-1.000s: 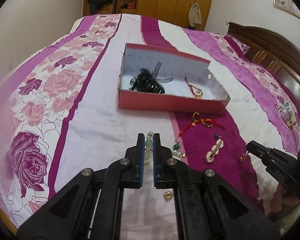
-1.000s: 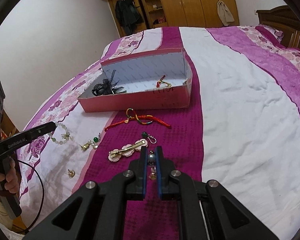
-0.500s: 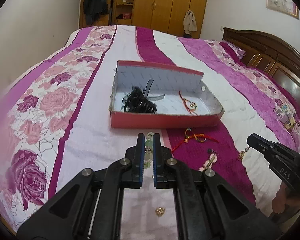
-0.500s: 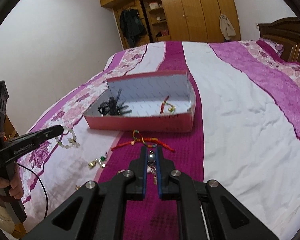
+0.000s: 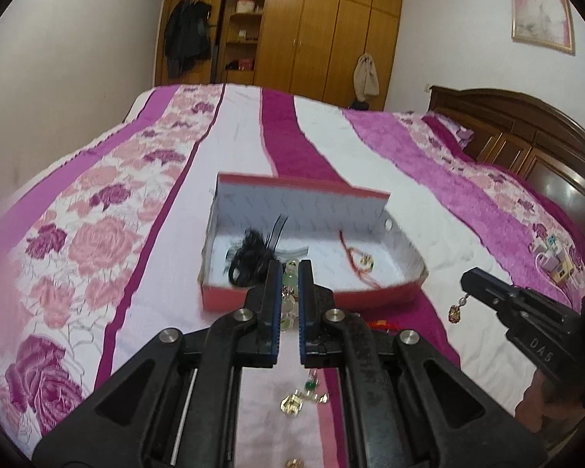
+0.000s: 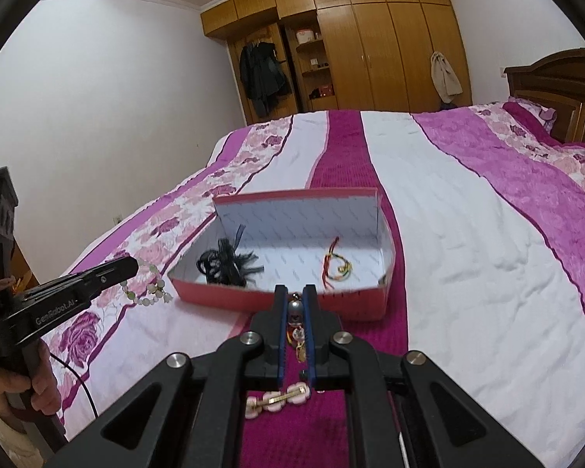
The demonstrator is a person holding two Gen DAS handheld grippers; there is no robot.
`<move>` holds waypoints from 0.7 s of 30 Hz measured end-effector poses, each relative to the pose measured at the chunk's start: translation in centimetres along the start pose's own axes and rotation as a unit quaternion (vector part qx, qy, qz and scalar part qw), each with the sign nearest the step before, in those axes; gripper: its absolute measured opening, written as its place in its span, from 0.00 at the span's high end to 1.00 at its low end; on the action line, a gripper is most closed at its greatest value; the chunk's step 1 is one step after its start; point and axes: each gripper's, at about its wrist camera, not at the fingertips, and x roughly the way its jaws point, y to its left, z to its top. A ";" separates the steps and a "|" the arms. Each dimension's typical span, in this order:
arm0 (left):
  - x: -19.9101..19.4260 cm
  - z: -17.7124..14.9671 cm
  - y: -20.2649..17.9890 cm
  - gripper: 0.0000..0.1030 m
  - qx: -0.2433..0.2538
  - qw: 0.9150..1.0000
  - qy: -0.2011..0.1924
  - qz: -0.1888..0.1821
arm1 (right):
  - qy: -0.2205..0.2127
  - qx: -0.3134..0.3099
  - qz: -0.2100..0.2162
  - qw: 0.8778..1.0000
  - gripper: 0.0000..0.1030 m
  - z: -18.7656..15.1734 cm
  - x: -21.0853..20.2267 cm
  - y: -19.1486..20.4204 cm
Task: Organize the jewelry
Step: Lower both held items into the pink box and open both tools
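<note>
- Both grippers are now raised nearer the red box (image 5: 316, 296).
- Left gripper (image 5: 290, 273): clamped on bead bracelet (image 6: 148, 292).
- Right gripper (image 6: 295, 296): clamped on pendant earring (image 6: 295, 310).

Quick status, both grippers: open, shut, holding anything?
Left gripper: shut on the pale green bead bracelet, lifted off the bed.
Right gripper: shut on the dangling earring with a silver bead, also lifted.
</note>
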 end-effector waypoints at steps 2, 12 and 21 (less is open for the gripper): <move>0.2 0.5 -0.2 1.00 0.003 1.000 -0.011 -0.002 | -0.007 -0.002 -0.001 1.000 0.91 0.6 0.3 0.2; 2.0 2.0 0.0 1.00 0.004 0.999 -0.052 0.016 | -0.029 0.001 0.000 1.000 0.91 2.9 2.2 0.6; 4.9 2.1 0.7 1.00 0.005 0.997 -0.061 0.046 | -0.039 -0.002 -0.027 0.999 0.91 4.1 5.0 -0.1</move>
